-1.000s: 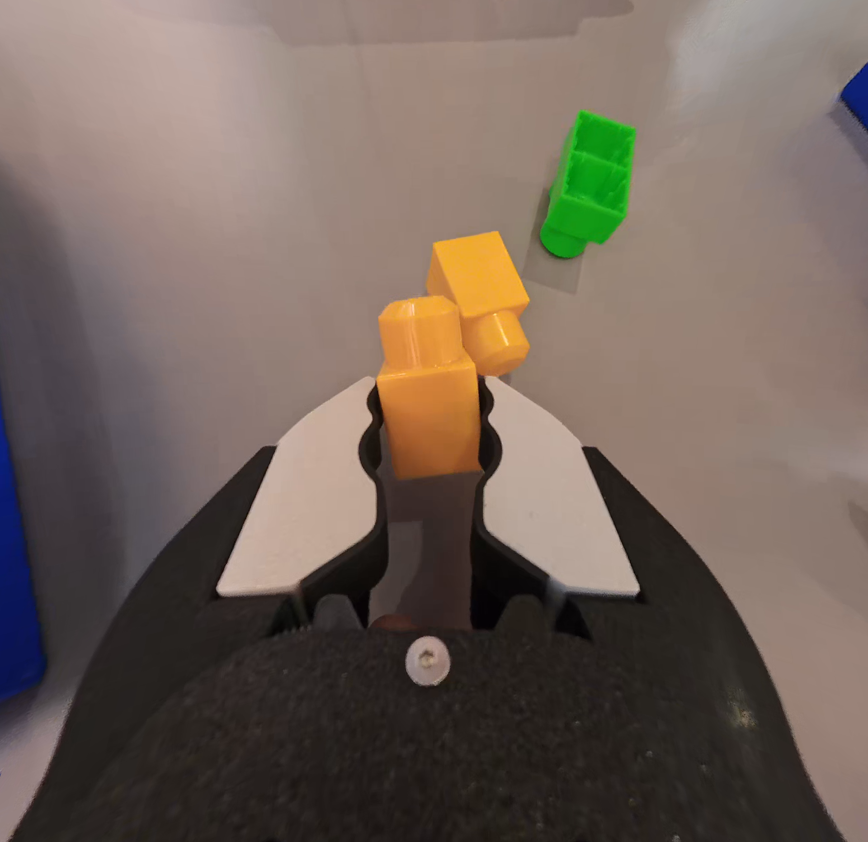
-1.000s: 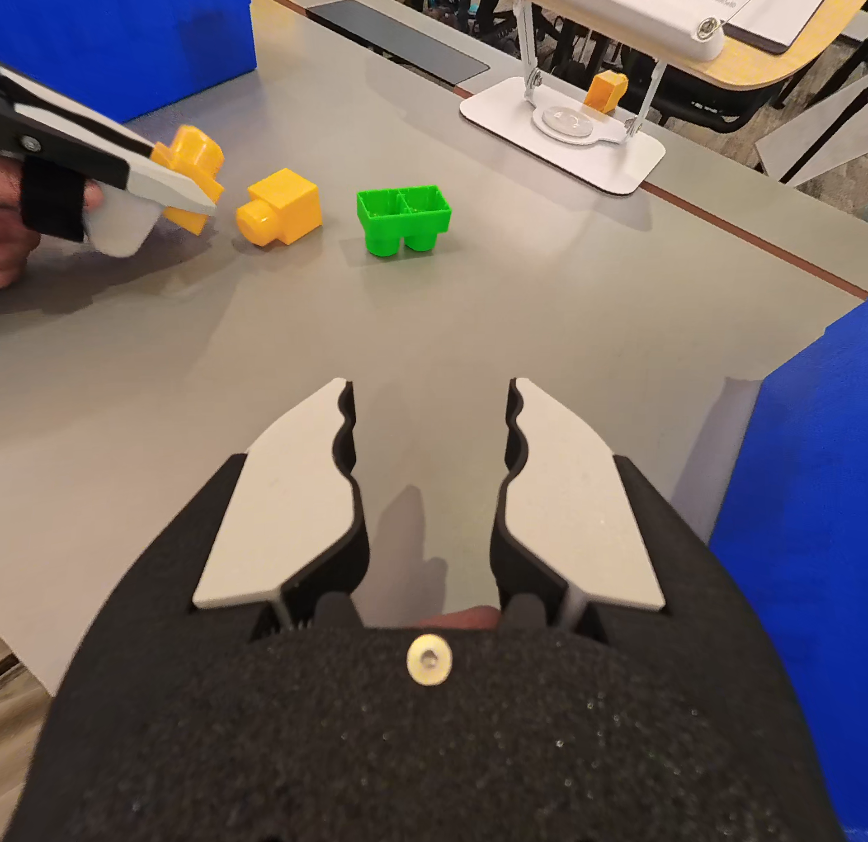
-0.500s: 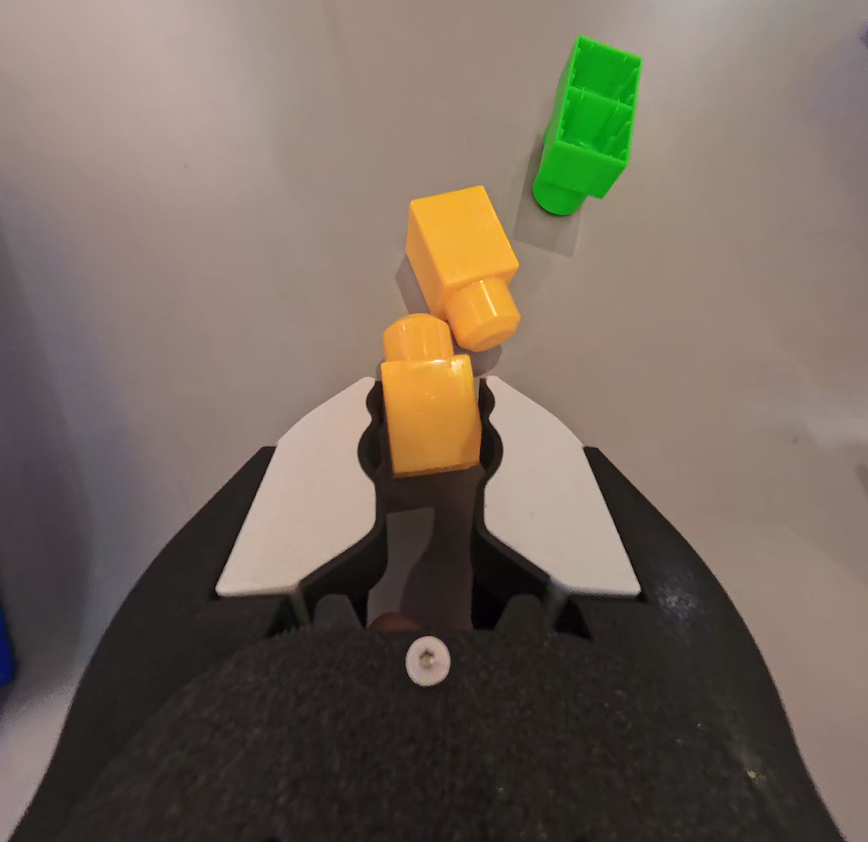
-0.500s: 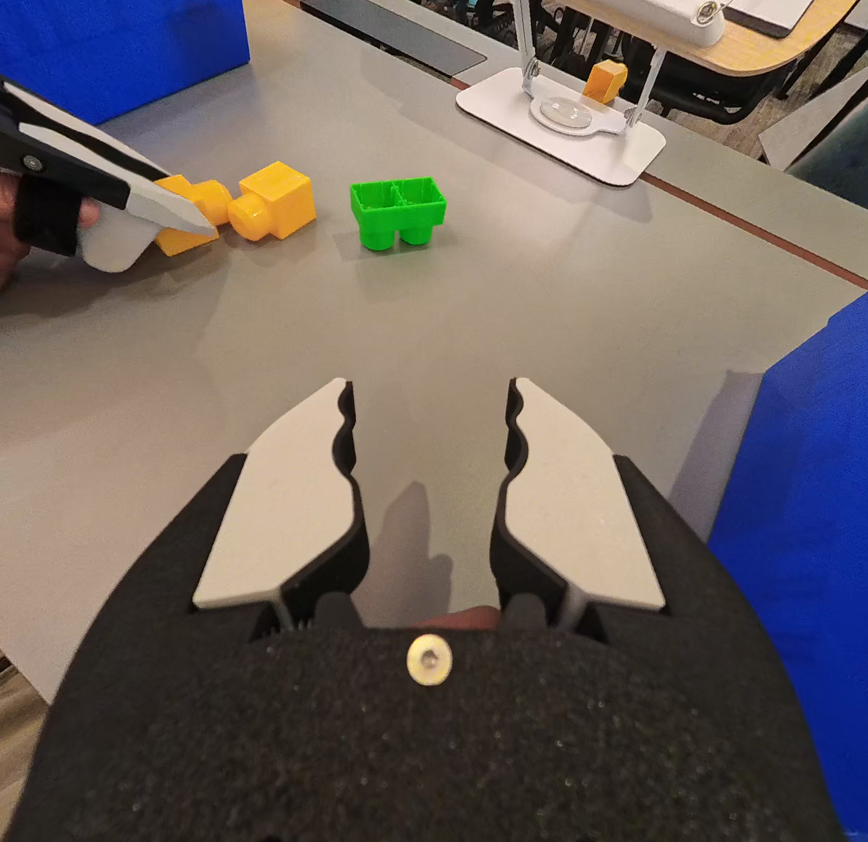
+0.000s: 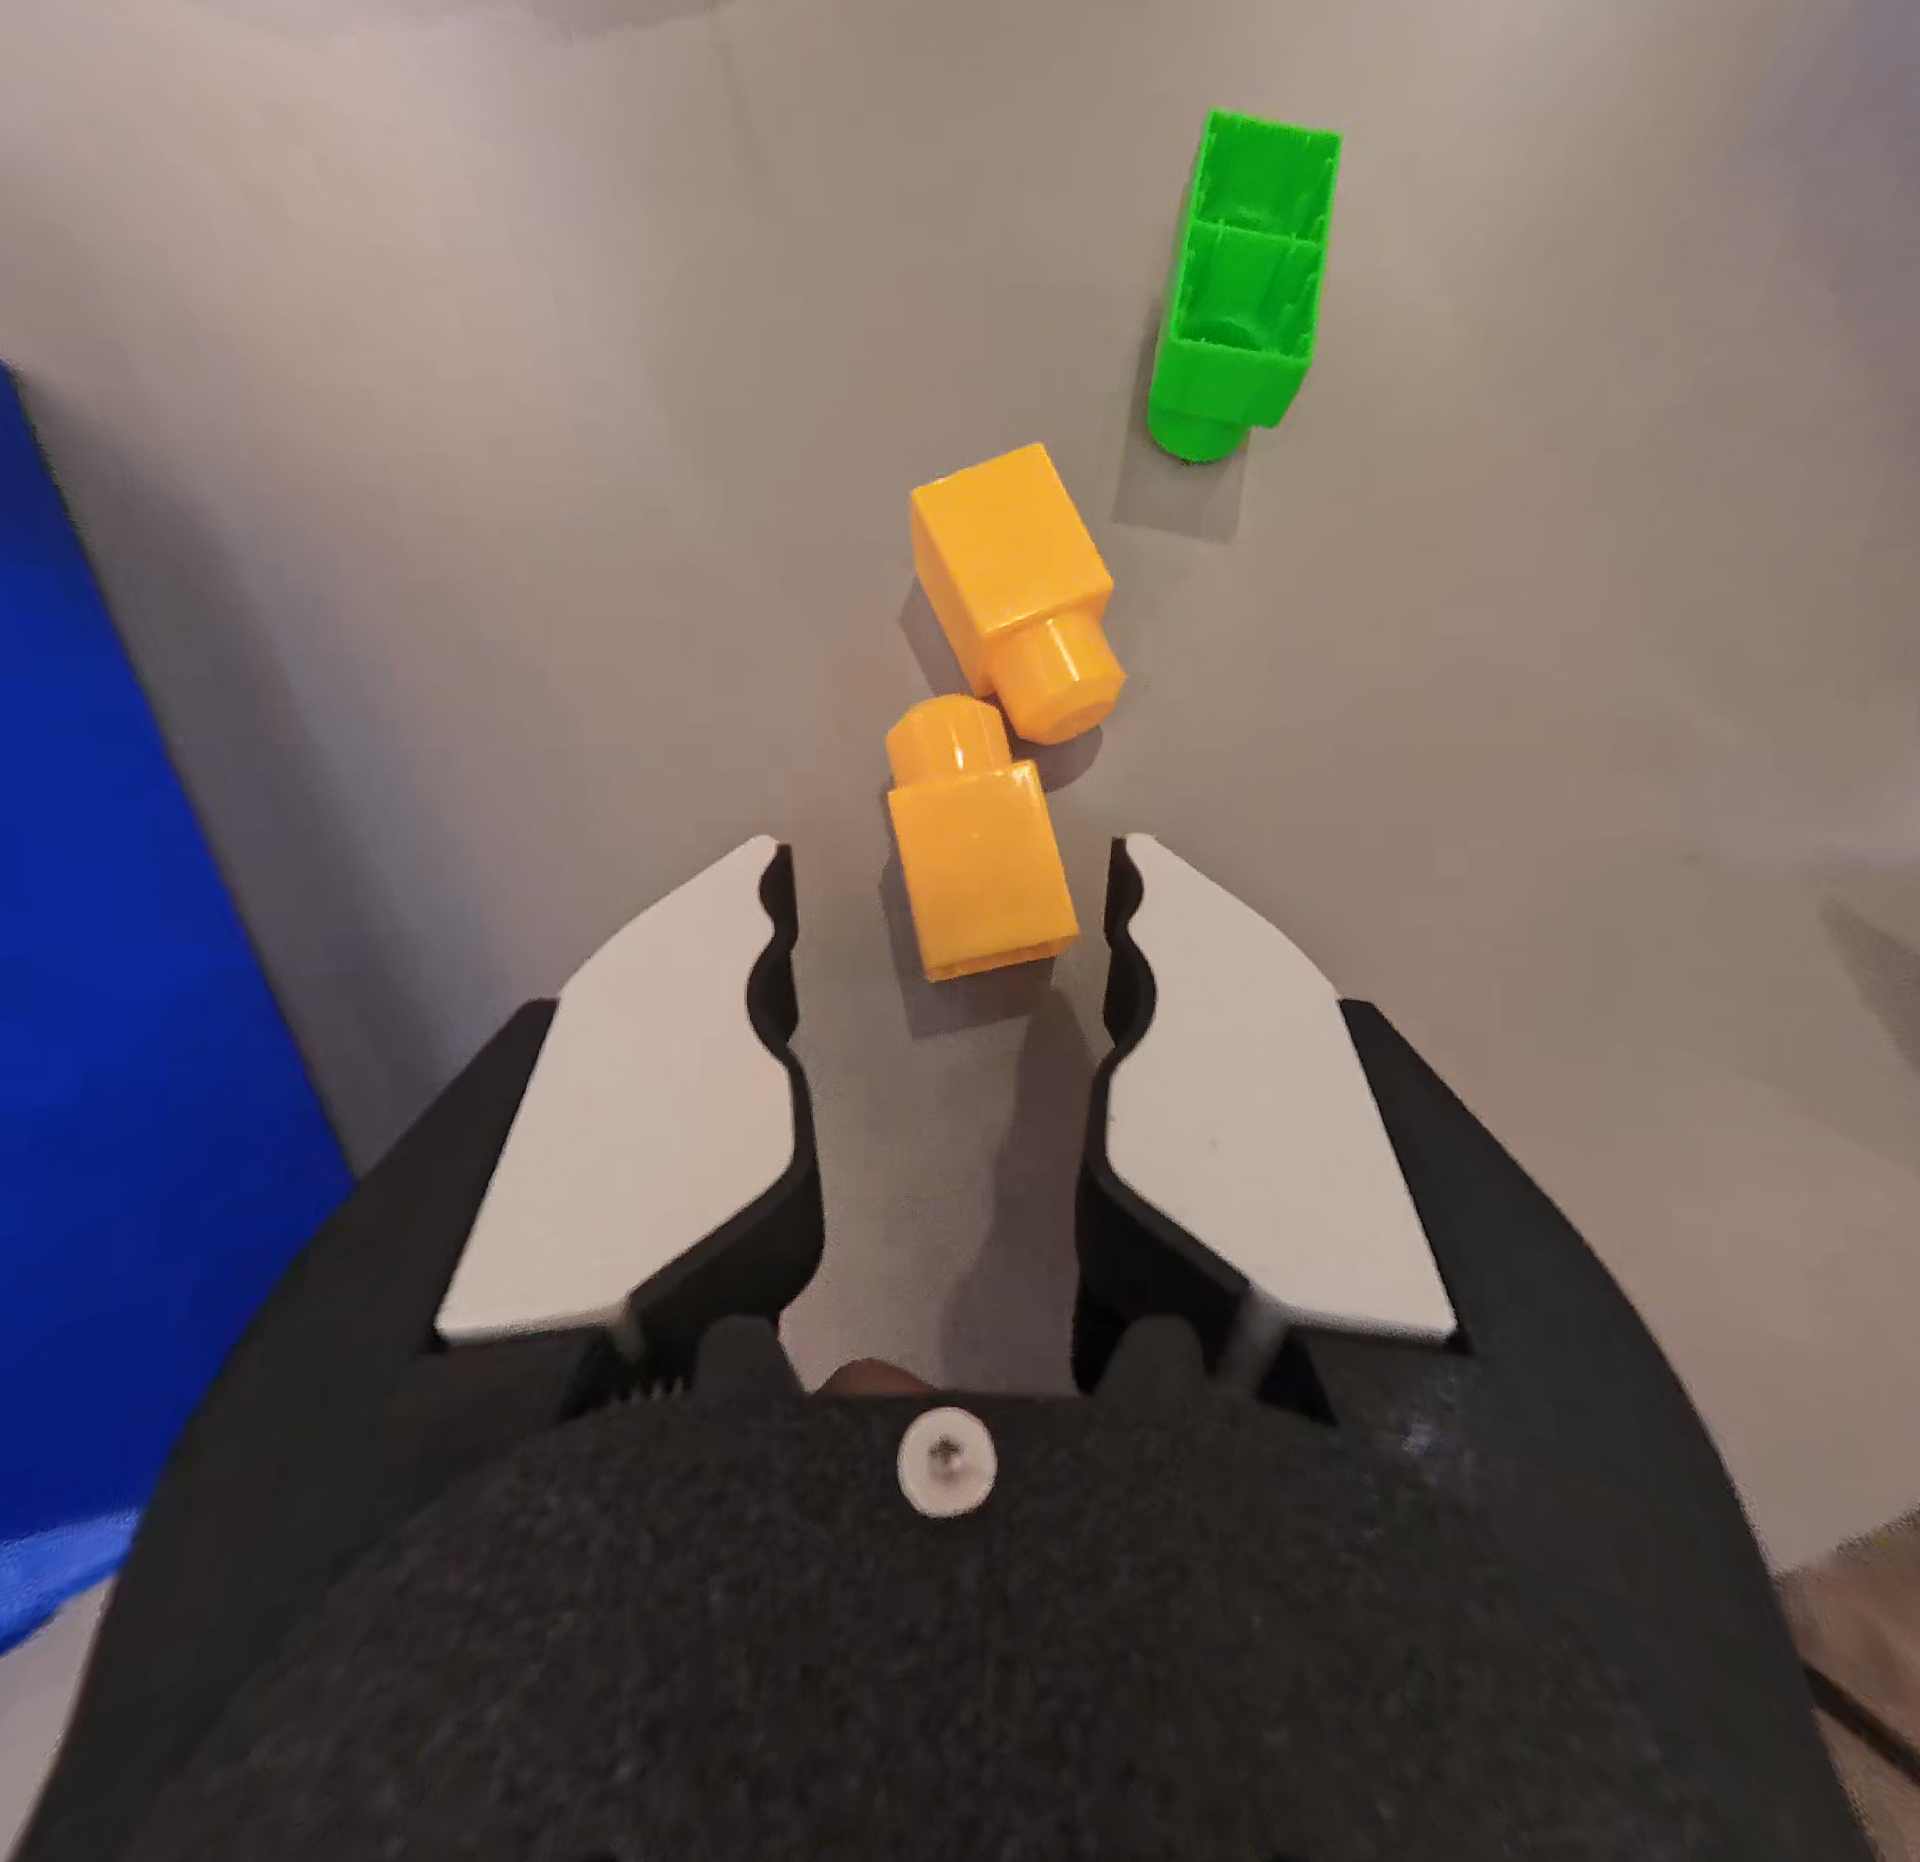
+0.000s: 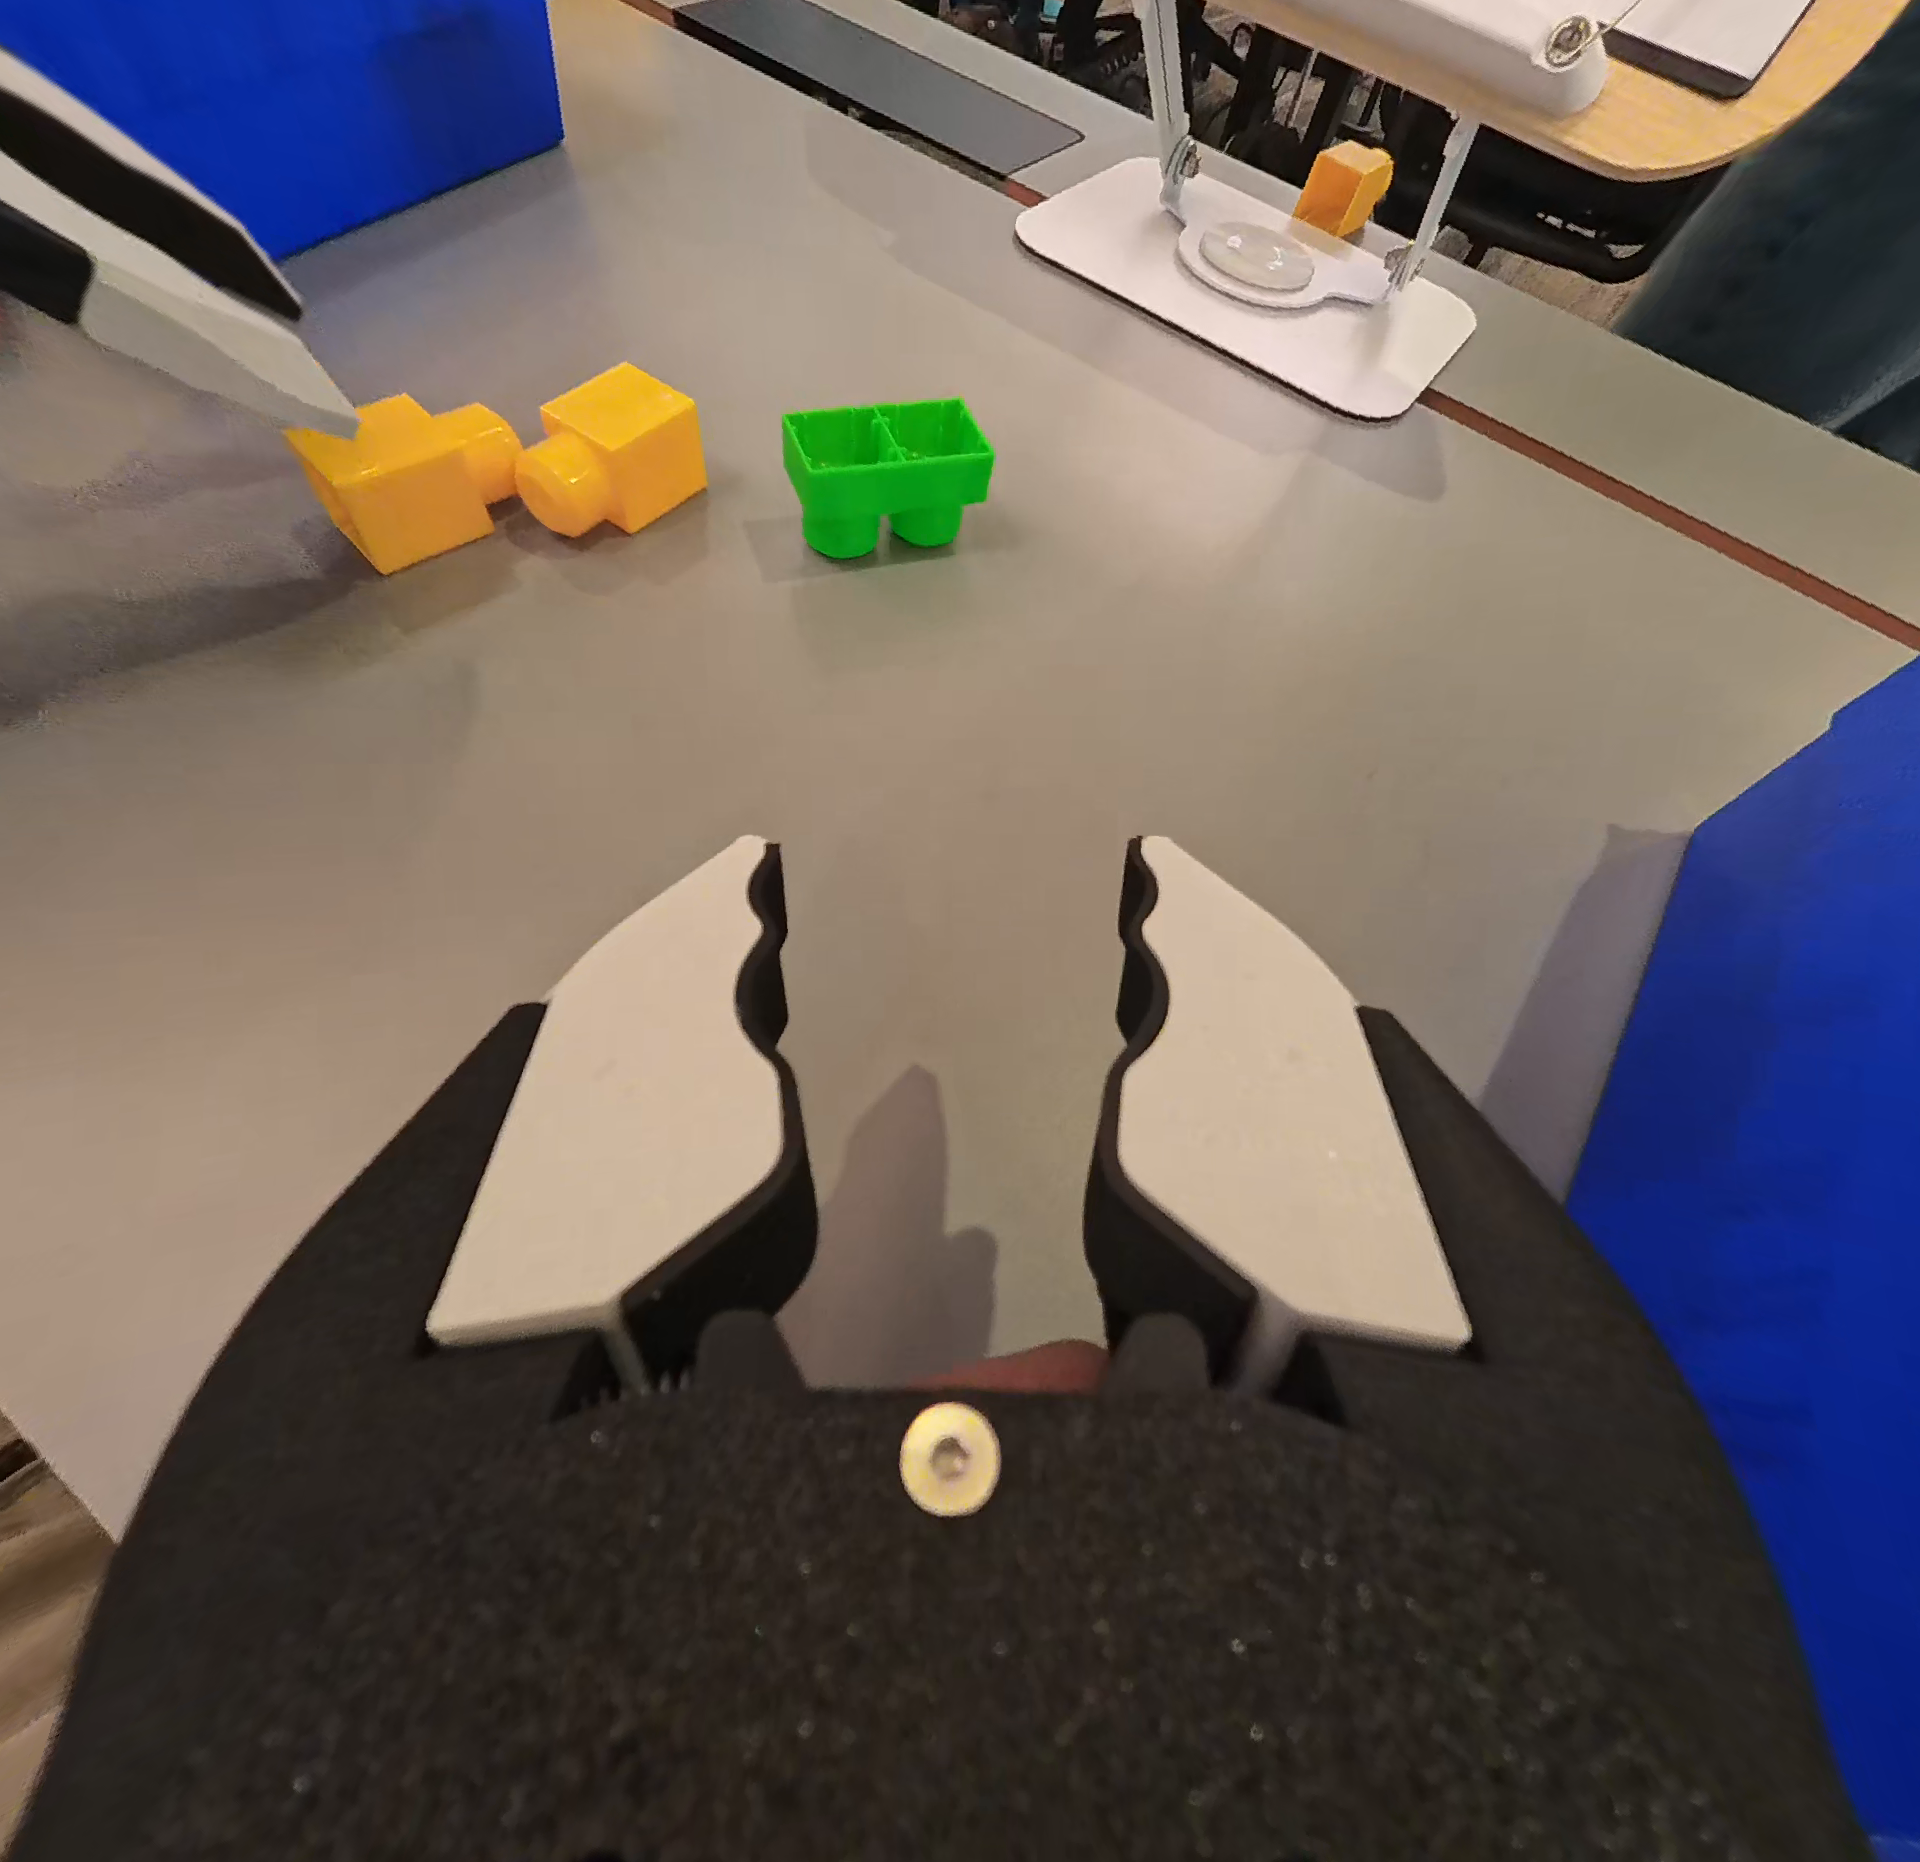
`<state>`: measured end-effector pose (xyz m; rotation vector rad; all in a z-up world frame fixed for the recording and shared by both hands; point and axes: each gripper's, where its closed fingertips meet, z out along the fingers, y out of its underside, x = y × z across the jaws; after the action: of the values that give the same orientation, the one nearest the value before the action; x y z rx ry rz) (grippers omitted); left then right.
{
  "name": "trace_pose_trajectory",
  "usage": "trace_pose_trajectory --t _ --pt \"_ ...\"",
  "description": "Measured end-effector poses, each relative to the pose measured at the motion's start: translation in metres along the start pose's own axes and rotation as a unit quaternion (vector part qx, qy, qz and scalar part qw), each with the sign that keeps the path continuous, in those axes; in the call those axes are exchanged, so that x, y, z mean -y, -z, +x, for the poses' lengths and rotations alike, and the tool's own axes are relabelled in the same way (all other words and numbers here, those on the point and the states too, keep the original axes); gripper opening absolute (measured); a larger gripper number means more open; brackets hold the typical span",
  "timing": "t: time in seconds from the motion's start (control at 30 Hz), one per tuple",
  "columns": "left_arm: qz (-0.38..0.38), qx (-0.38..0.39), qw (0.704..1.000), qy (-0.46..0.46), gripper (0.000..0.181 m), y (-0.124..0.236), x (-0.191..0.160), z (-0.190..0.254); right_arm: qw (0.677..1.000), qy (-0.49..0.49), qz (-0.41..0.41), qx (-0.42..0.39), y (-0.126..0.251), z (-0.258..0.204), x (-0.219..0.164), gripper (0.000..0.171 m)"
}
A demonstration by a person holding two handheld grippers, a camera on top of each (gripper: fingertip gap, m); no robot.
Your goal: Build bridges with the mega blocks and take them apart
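- Left wrist view first: my left hand-held gripper (image 5: 951,856) is spread wide with nothing pinched, hanging just above the grey table (image 5: 520,462).
- Nearest to it lies one orange block (image 5: 977,862) on its side between the fingertips, touching neither finger as far as I can see, its stud pointing away from me.
- Just past that, a second orange block (image 5: 1008,565) lies on its side too; its stud points back at me, just beside the first stud. I cannot tell whether they touch.
- Farther off and to the right, a green block (image 5: 1247,285) rests on its two studs, hollow underside facing up.
- Blue panel (image 5: 125,981) stands at the left edge.
- Right wrist view: my right hand-held gripper (image 6: 951,867) is also spread and holds nothing, well apart from the blocks, over bare table (image 6: 1039,721).
- Beyond it I see the three blocks in a row, the left gripper's fingertip (image 6: 312,404) over the leftmost one.
- At the far edge sits a white stand (image 6: 1247,264), with a small orange piece (image 6: 1345,186) behind it.
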<state>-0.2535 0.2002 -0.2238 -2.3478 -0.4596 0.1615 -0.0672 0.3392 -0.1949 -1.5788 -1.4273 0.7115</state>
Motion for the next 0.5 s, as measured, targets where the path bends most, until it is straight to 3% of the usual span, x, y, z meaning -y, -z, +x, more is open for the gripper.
trace_pose_trajectory --t 0.23,0.4,0.5 --pt "-0.078 -0.056 0.994 -0.042 0.054 0.0006 0.0107 -0.0050 1.000 0.001 0.005 0.000 0.0050 0.0005 0.0034 0.062" --pt "-0.178 -0.127 0.975 -0.031 0.060 -0.0032 0.0034 0.0016 1.000 0.000 0.012 -0.002 0.0089 0.0022 0.0076 0.062" --pt "-0.221 -0.131 0.966 -0.017 0.059 -0.0063 0.0072 -0.0066 1.000 0.000 0.012 -0.002 0.0103 0.0025 0.0080 0.062"
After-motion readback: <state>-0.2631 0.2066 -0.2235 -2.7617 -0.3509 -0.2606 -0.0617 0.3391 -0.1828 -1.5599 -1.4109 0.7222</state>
